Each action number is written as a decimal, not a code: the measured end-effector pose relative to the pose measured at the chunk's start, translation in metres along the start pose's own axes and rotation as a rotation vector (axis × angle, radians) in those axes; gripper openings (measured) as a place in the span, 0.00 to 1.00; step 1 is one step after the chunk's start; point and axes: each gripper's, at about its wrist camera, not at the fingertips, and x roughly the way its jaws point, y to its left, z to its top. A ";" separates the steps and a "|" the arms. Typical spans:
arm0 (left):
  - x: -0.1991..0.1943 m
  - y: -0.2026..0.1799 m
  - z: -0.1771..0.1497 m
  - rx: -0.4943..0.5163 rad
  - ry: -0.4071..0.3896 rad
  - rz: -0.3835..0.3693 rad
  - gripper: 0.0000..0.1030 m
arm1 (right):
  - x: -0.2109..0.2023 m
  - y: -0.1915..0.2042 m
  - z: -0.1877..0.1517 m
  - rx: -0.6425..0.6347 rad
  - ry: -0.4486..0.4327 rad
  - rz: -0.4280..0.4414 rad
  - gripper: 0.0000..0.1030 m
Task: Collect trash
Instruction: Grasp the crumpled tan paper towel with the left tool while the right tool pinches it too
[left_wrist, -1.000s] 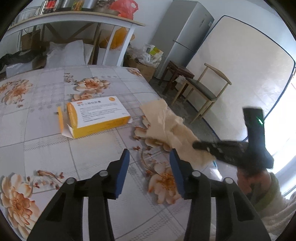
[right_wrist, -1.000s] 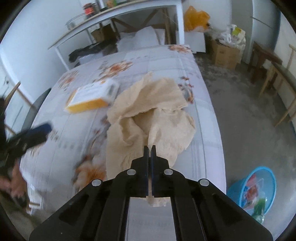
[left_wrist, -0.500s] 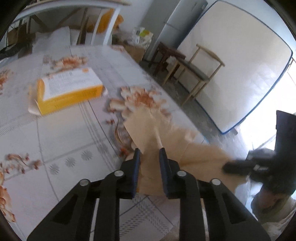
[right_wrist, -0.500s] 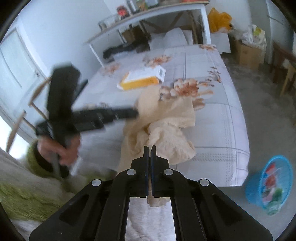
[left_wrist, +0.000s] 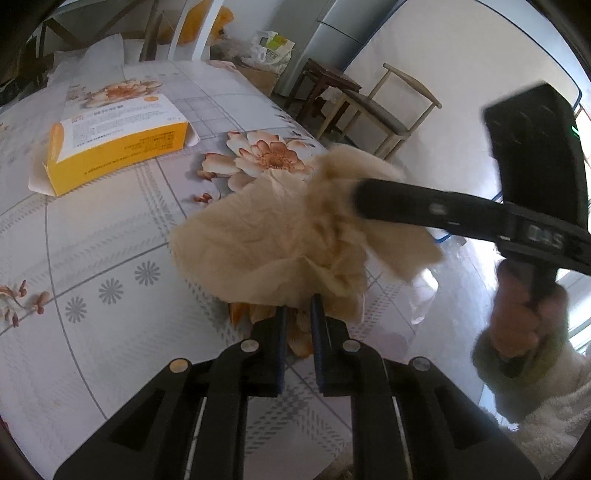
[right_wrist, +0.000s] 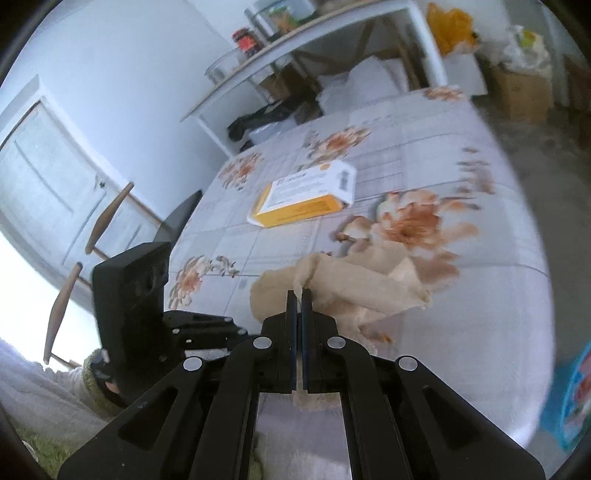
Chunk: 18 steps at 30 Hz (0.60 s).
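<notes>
Softly crumpled beige tissue paper (left_wrist: 280, 243) at the floral tablecloth's (left_wrist: 110, 280) near edge is pinched by the clenched right gripper (right_wrist: 298, 295), left gripper (left_wrist: 297, 308) jaws closing on it.

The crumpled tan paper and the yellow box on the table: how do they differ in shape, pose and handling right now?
The tan paper is soft, wrinkled and irregular; the yellow box is rigid and rectangular with printed text. The paper is bunched up off the tablecloth, near its edge, while the box lies flat farther in, one end flap open. The right gripper is shut on the paper and the left gripper is closing on it; nothing touches the box. Both are on the same table.
</notes>
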 end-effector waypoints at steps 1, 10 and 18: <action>0.000 0.001 0.000 -0.001 -0.001 -0.003 0.11 | 0.008 -0.001 0.003 0.000 0.017 0.011 0.01; -0.020 0.005 -0.003 0.025 -0.037 0.019 0.15 | 0.055 -0.026 0.004 0.125 0.195 0.022 0.01; -0.026 -0.001 -0.005 0.090 -0.084 0.093 0.51 | 0.060 -0.046 0.001 0.305 0.274 0.154 0.01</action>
